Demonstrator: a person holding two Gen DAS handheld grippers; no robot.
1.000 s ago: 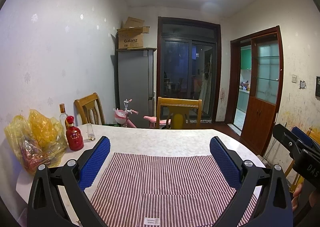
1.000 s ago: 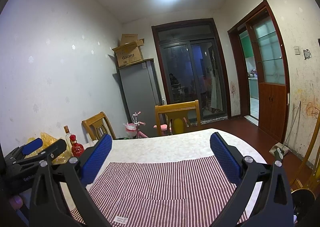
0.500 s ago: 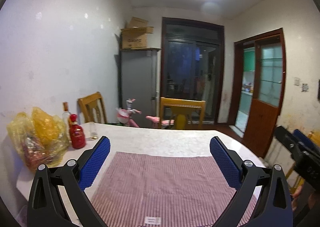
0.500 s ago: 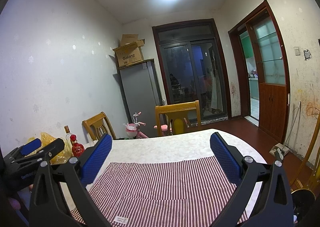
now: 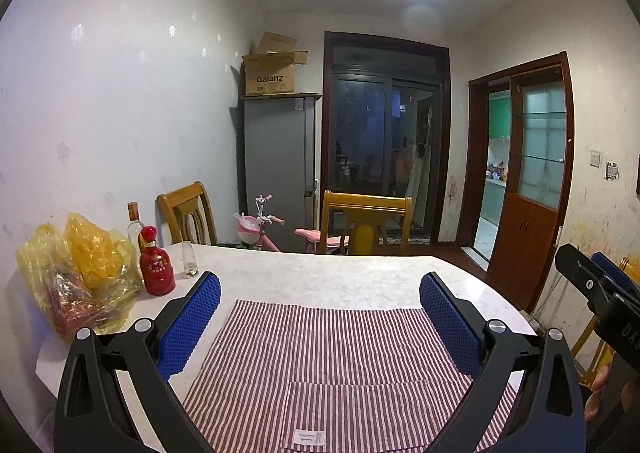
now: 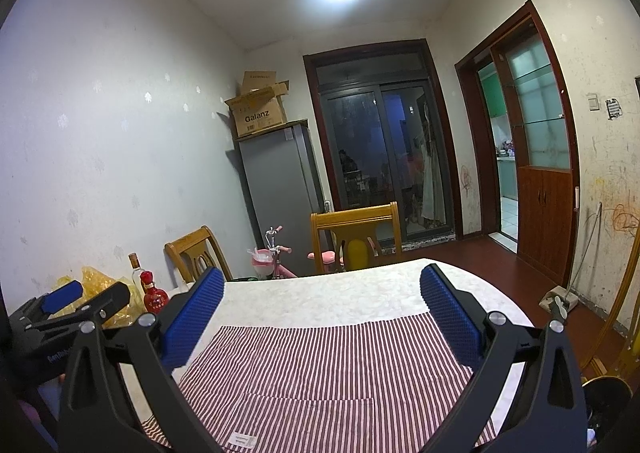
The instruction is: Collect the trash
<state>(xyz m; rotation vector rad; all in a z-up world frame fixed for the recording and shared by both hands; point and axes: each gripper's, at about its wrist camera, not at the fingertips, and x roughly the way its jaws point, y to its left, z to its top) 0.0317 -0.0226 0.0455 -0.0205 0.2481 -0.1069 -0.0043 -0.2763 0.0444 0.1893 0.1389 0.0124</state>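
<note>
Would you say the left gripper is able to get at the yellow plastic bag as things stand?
Probably yes. The left gripper is open and empty, and the yellow plastic bag sits ahead to its left by the wall. Only the red bottle stands close beside the bag, not across the way.

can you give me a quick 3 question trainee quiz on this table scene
1. True or false: the left gripper is shut on the striped cloth.
2. Which stands nearest the yellow bag? A) red bottle B) yellow chair C) pink bike
3. Fill in: the cardboard box sits on top of the ____.

Key
1. False: both the left gripper and the right gripper are open and hold nothing.
2. A
3. fridge
</note>
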